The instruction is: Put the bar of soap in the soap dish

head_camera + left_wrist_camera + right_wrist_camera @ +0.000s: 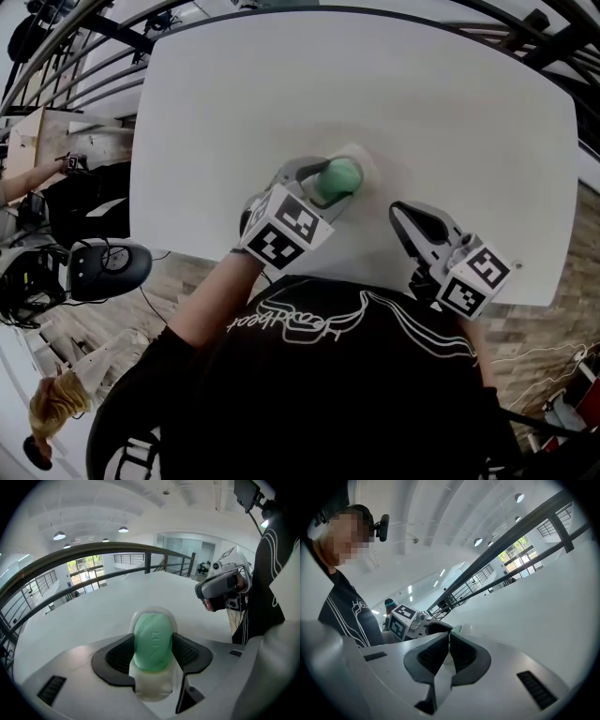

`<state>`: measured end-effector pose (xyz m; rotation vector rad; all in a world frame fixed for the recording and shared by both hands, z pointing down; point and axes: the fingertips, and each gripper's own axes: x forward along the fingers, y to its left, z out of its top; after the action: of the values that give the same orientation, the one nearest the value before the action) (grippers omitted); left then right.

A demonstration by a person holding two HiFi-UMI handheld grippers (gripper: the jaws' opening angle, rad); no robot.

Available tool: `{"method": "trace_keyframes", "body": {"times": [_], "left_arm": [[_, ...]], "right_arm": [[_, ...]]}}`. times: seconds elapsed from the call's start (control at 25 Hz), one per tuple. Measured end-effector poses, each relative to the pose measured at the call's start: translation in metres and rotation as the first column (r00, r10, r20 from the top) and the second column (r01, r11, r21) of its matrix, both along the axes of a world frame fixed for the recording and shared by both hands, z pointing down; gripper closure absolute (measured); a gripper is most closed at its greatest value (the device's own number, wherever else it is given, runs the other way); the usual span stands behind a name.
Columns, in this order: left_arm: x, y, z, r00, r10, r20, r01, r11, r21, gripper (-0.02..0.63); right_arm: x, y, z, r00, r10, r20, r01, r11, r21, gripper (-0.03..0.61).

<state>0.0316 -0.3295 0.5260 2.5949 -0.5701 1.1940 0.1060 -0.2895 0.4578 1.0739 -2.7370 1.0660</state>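
Observation:
The green bar of soap (338, 177) (152, 641) stands on edge between the pads of my left gripper (326, 187) (152, 654), which is shut on its two long sides. Right under it sits the pale, translucent soap dish (364, 162) (151, 688), and the bar's lower end is down inside the dish. My right gripper (400, 216) (449, 645) hovers by the table's near edge, to the right of the dish, with its pads pressed together and nothing between them. It also shows in the left gripper view (220, 589).
The white table (375, 84) is bare apart from the dish. A dark railing (93, 555) runs beyond its far side. Left of the table, lower down, are a black helmet-like device (105, 268), cables and another person's arm (23, 178).

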Motion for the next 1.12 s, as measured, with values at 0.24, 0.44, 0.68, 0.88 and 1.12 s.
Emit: {"method": "trace_keyframes", "body": {"times": [0.24,0.44,0.68,0.88,1.12], "left_arm": [[-0.004,-0.004,0.001,1.000,0.008,-0.015,-0.008,1.000,-0.005,0.351],[-0.006,-0.011,-0.001,0.999,0.028,-0.046,-0.028,1.000,0.001,0.350],[-0.005,-0.013,-0.006,0.991,0.022,-0.135,-0.021,1.000,0.004,0.322],[-0.004,-0.012,-0.018,0.985,-0.005,-0.174,0.014,0.999,0.051,0.314],[0.006,0.038,-0.060,0.972,-0.013,-0.236,0.037,0.995,0.095,0.316]], "right_arm": [[0.001,0.001,0.001,1.000,0.007,-0.005,-0.008,1.000,-0.008,0.561],[-0.003,-0.001,0.001,1.000,0.006,-0.008,-0.007,1.000,-0.014,0.561],[0.002,-0.001,-0.001,0.999,0.022,-0.024,-0.022,1.000,-0.001,0.561],[0.008,0.004,-0.006,0.999,0.031,-0.035,-0.030,0.999,0.031,0.561],[0.031,0.045,-0.043,0.995,0.053,-0.087,-0.041,0.990,0.133,0.561]]}}
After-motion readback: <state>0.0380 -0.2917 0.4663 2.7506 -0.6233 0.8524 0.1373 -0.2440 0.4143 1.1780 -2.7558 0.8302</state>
